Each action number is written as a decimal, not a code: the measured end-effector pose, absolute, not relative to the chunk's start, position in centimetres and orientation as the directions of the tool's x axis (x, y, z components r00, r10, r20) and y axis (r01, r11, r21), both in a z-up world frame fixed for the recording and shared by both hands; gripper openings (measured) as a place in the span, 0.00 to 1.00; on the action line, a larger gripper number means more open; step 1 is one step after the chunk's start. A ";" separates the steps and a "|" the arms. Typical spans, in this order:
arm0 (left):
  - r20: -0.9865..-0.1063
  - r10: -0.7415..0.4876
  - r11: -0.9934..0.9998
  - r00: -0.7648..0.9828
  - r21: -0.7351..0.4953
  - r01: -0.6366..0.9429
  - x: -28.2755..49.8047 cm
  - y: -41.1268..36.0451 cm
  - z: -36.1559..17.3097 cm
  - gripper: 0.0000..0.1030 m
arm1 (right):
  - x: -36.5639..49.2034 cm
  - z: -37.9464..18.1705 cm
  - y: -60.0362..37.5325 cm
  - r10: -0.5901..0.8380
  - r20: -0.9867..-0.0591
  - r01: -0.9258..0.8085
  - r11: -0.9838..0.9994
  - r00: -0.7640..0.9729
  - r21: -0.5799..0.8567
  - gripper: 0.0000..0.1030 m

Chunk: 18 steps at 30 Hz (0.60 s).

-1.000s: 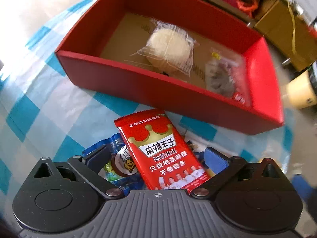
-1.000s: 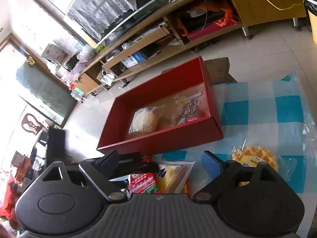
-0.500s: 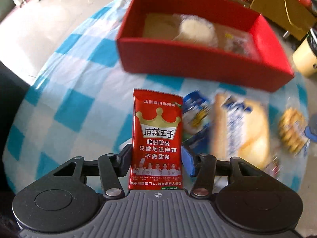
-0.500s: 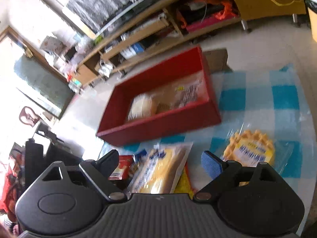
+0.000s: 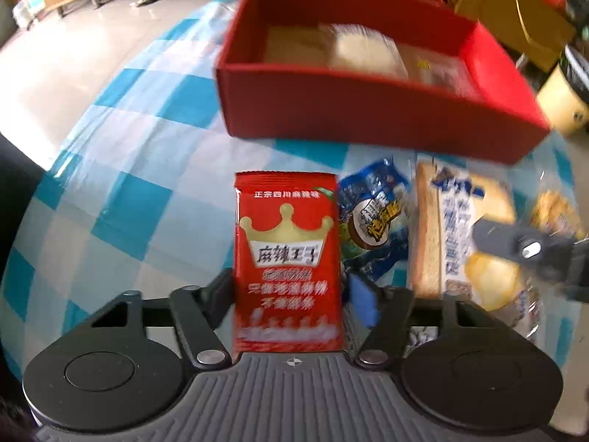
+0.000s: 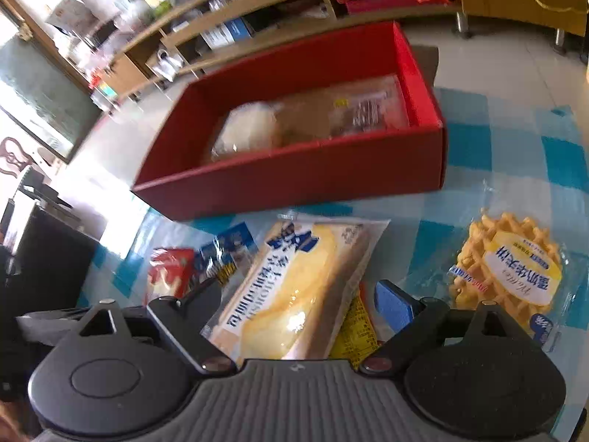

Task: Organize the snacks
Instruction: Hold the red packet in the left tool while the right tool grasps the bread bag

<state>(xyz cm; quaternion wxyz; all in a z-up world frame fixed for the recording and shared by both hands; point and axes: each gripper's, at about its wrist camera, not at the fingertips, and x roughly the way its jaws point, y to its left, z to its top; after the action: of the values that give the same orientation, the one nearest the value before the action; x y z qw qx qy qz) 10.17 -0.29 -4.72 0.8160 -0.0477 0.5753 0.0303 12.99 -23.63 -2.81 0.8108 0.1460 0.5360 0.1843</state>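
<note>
The desk, under a blue-and-white checked cloth, carries a red cardboard box at its far side, placed as the collecting bin: a pale round cake and a clear-wrapped snack already lie inside. In front of it the unsorted snacks sit loose: a long bread packet, a wrapped waffle, a small blue packet. The left gripper holds a red spicy-snack sachet upright by its lower edges, its jaws opening slightly (probably only settling the grip), presumably bound for the box. The right gripper hangs wide over the bread packet, straddling it without pinching, likely the next pick.
</note>
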 end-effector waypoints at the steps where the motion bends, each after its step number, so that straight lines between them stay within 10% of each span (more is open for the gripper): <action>1: -0.940 -0.018 0.992 0.340 -0.060 -0.114 10.1 0.2 -4.4 0.60 | 13.1 -3.0 -23.6 0.457 -0.816 -0.141 0.888 0.354 0.437 0.87; 18: -0.936 -0.034 0.989 0.351 -0.082 -0.122 9.5 1.0 -4.5 0.61 | 13.6 -4.7 -19.9 0.379 -0.855 -0.124 0.925 0.354 0.359 0.96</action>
<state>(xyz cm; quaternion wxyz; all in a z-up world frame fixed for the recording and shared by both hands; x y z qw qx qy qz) 9.50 0.99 -4.53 0.8191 -0.0685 0.5689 0.0269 13.60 -19.86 -4.70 0.8145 0.1165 0.5471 0.1542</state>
